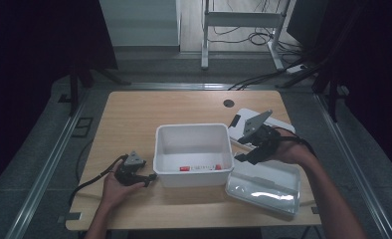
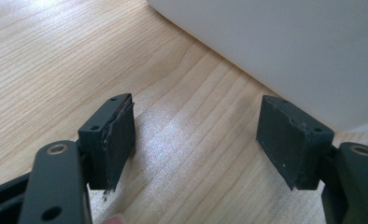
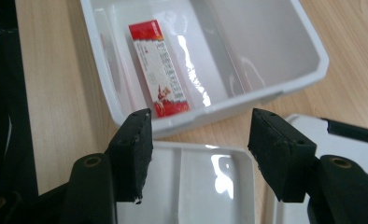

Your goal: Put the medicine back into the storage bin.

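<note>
A white plastic bin [image 1: 193, 134] stands at the table's middle, with a flat red-and-white packet [image 1: 200, 168] lying on its floor against the near wall. In the right gripper view the bin [image 3: 285, 37] and the packet [image 3: 159, 65] lie just beyond the jaws. My right gripper [image 1: 245, 149] hovers open over the bin's right near corner, above a clear lid [image 1: 264, 185]; nothing is between its fingers [image 3: 134, 149]. My left gripper [image 1: 150, 178] rests low on the table by the bin's left near corner, open and empty. Its view has the bin wall [image 2: 285, 51] close ahead.
The clear lid [image 3: 191, 186] lies flat at the table's right front. A white flat object [image 1: 248, 119] with a black tab sits behind the right gripper. A dark round hole [image 1: 228, 103] marks the tabletop at the back. Cables trail from both grippers.
</note>
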`<action>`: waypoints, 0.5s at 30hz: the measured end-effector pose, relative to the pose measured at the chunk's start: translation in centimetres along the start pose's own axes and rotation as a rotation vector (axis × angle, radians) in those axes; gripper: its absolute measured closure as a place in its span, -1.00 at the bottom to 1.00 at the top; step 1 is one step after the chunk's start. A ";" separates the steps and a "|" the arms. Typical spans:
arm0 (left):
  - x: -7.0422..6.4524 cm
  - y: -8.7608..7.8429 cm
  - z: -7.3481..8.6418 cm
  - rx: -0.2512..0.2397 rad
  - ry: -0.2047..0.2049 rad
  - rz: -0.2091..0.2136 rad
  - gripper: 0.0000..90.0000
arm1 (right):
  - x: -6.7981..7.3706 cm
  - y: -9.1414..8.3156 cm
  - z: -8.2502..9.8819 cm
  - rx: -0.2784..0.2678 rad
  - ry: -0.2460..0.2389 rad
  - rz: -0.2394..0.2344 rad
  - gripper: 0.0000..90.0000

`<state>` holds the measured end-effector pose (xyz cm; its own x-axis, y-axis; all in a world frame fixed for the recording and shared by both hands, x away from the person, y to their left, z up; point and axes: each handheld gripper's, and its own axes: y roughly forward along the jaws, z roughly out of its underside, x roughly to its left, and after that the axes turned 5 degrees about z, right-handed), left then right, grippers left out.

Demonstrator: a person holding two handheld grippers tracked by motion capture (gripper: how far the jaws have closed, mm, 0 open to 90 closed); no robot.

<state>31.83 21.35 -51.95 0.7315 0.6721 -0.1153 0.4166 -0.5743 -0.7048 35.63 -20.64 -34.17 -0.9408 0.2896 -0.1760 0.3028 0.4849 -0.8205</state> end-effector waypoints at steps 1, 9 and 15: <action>0.0 0.0 0.0 0.000 0.000 -0.001 -0.38 | 0.0 0.0 0.3 0.003 0.004 0.002 -0.12; 0.0 0.0 0.0 0.002 0.003 -0.001 -0.38 | 0.0 0.3 2.0 0.037 0.008 0.013 -0.11; 0.0 0.0 0.0 0.002 0.004 -0.002 -0.38 | 0.1 0.5 3.2 0.066 0.023 0.021 -0.10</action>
<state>31.83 21.35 -51.95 0.7327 0.6714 -0.1114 0.4167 -0.5720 -0.7065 35.26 -22.96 -36.35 -0.9306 0.3181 -0.1813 0.3106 0.4234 -0.8511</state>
